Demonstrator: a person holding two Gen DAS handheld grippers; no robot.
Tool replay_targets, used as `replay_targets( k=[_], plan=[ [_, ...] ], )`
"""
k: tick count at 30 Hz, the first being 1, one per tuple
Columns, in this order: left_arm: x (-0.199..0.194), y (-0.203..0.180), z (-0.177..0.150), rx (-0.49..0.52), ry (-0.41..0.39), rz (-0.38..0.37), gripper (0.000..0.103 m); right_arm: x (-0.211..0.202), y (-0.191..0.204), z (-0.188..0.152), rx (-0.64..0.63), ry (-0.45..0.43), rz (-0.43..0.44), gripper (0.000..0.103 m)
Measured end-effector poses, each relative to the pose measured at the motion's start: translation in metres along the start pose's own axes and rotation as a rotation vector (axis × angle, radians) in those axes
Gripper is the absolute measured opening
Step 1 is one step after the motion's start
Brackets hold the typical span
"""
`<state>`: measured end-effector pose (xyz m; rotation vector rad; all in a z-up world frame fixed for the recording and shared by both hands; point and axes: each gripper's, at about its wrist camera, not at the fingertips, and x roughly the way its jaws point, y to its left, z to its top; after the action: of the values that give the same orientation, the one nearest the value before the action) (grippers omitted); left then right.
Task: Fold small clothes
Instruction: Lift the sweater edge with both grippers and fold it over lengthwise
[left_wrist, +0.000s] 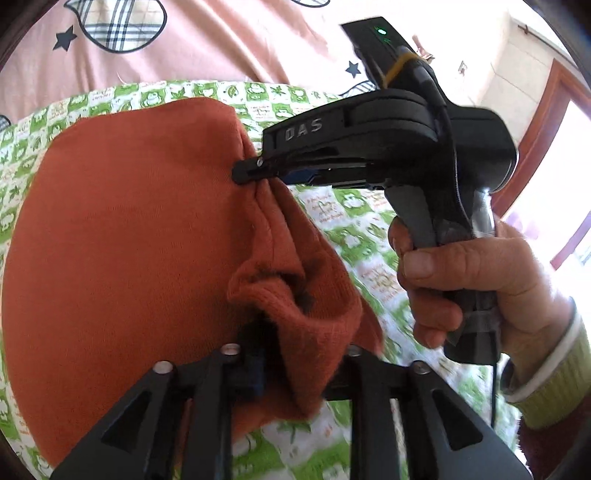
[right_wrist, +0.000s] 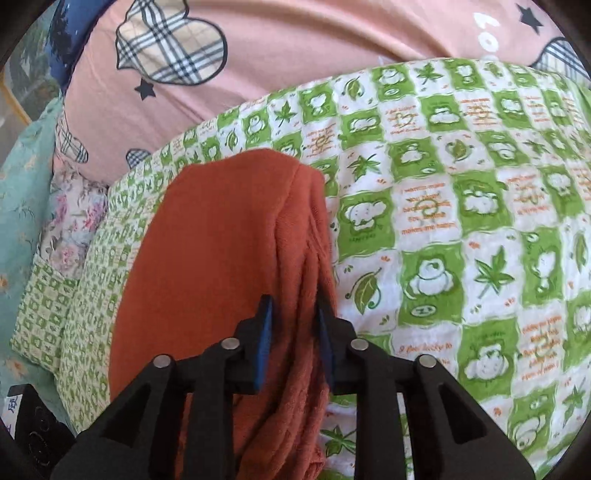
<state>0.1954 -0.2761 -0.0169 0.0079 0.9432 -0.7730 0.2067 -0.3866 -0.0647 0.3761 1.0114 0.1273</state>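
Garment (right_wrist: 221, 258) bunched between spread fingers (right_wrist: 264, 339) of both grippers, frog-print quilt (right_wrist: 443, 221) beneath, pink bedding (right_wrist: 295, 48) behind

garment (right_wrist: 221, 240) lies on quilt (right_wrist: 443, 221) | garment's bunched edge between right tool (right_wrist: 291, 347) fingers | left tool (left_wrist: 291, 365) at the near folds | bedsheet (right_wrist: 295, 48) behind quilt | pillow (right_wrist: 77, 206) left of quilt

Orange garment (left_wrist: 122, 236) folds are hiding the left gripper's (left_wrist: 295, 354) pads (contact unclear), while the frame edge is cropping the person's sleeve (left_wrist: 554, 387).
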Motion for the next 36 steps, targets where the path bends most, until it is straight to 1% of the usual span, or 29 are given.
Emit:
replay_targets(
  k=[1, 2, 3, 4, 5, 7, 8, 9, 12, 14, 16, 19, 20, 22, 24, 26, 27, 28, 29, 30, 31, 32, 33, 34, 36],
  plan=[
    [-0.006, 0.002, -0.002, -0.006, 0.02, -0.029, 0.043, -0.005, -0.001, -0.002, 0.01, -0.014, -0.024, 0.048],
    [-0.013, 0.005, -0.004, -0.012, 0.024, -0.042, 0.057, -0.01, -0.003, -0.004, 0.021, -0.026, -0.037, 0.062],
    [-0.021, 0.008, -0.007, -0.016, 0.015, -0.039, 0.064, -0.018, -0.007, -0.008, 0.044, -0.042, -0.026, 0.068],
    [-0.03, 0.011, -0.01, -0.017, 0.008, -0.039, 0.067, -0.022, -0.009, -0.01, 0.06, -0.047, -0.004, 0.068],
    [-0.04, 0.015, -0.014, -0.021, 0.006, -0.046, 0.073, -0.026, -0.01, -0.013, 0.073, -0.049, 0.02, 0.069],
    [-0.061, 0.03, -0.021, -0.05, -0.004, -0.056, 0.076, -0.031, -0.011, -0.02, 0.089, -0.04, 0.063, 0.071],
    [-0.069, 0.036, -0.024, -0.067, -0.008, -0.056, 0.08, -0.032, -0.009, -0.023, 0.09, -0.035, 0.071, 0.073],
    [-0.078, 0.048, -0.027, -0.092, -0.014, -0.048, 0.082, -0.032, -0.008, -0.026, 0.088, -0.03, 0.08, 0.076],
    [-0.099, 0.086, -0.031, -0.17, -0.036, -0.014, 0.084, -0.03, -0.004, -0.034, 0.08, -0.008, 0.098, 0.078],
    [-0.104, 0.107, -0.03, -0.213, -0.037, 0.006, 0.085, -0.025, -0.004, -0.035, 0.08, 0.006, 0.103, 0.078],
    [-0.101, 0.135, -0.023, -0.271, -0.025, 0.023, 0.085, -0.02, -0.006, -0.035, 0.086, 0.017, 0.107, 0.078],
    [-0.088, 0.167, -0.011, -0.359, 0.003, -0.034, 0.085, -0.014, -0.009, -0.032, 0.103, 0.024, 0.126, 0.078],
    [-0.083, 0.173, -0.009, -0.377, 0.009, -0.042, 0.085, -0.011, -0.009, -0.03, 0.109, 0.03, 0.137, 0.078],
    [-0.065, 0.187, -0.001, -0.414, 0.029, -0.066, 0.085, 0.0, -0.01, -0.026, 0.12, 0.054, 0.157, 0.078],
    [-0.043, 0.202, 0.009, -0.452, 0.056, -0.103, 0.084, 0.01, -0.011, -0.024, 0.125, 0.08, 0.158, 0.078],
    [-0.026, 0.207, 0.013, -0.47, 0.065, -0.124, 0.083, 0.022, -0.008, -0.025, 0.115, 0.106, 0.157, 0.078],
    [-0.02, 0.209, 0.018, -0.459, 0.06, -0.129, 0.081, 0.026, -0.005, -0.025, 0.101, 0.111, 0.157, 0.078],
    [-0.015, 0.203, 0.021, -0.441, 0.052, -0.124, 0.077, 0.028, -0.001, -0.026, 0.079, 0.109, 0.152, 0.078],
    [-0.013, 0.2, 0.022, -0.426, 0.049, -0.123, 0.055, 0.03, 0.004, -0.027, 0.06, 0.117, 0.156, 0.067],
    [-0.006, 0.199, 0.025, -0.415, 0.069, -0.139, 0.04, 0.032, 0.006, -0.027, 0.057, 0.135, 0.17, 0.042],
    [-0.002, 0.199, 0.027, -0.42, 0.076, -0.13, 0.038, 0.034, 0.01, -0.029, 0.062, 0.149, 0.178, 0.039],
    [-0.004, 0.197, 0.028, -0.413, 0.065, -0.124, 0.03, 0.032, 0.014, -0.029, 0.05, 0.143, 0.166, 0.036],
    [-0.009, 0.194, 0.027, -0.396, 0.052, -0.121, 0.025, 0.028, 0.02, -0.03, 0.032, 0.136, 0.156, 0.032],
    [-0.017, 0.19, 0.027, -0.384, 0.042, -0.118, 0.024, 0.022, 0.027, -0.031, 0.021, 0.125, 0.161, 0.03],
    [-0.033, 0.186, 0.024, -0.373, 0.02, -0.13, 0.022, 0.011, 0.038, -0.033, 0.022, 0.108, 0.211, 0.026]
  ],
)
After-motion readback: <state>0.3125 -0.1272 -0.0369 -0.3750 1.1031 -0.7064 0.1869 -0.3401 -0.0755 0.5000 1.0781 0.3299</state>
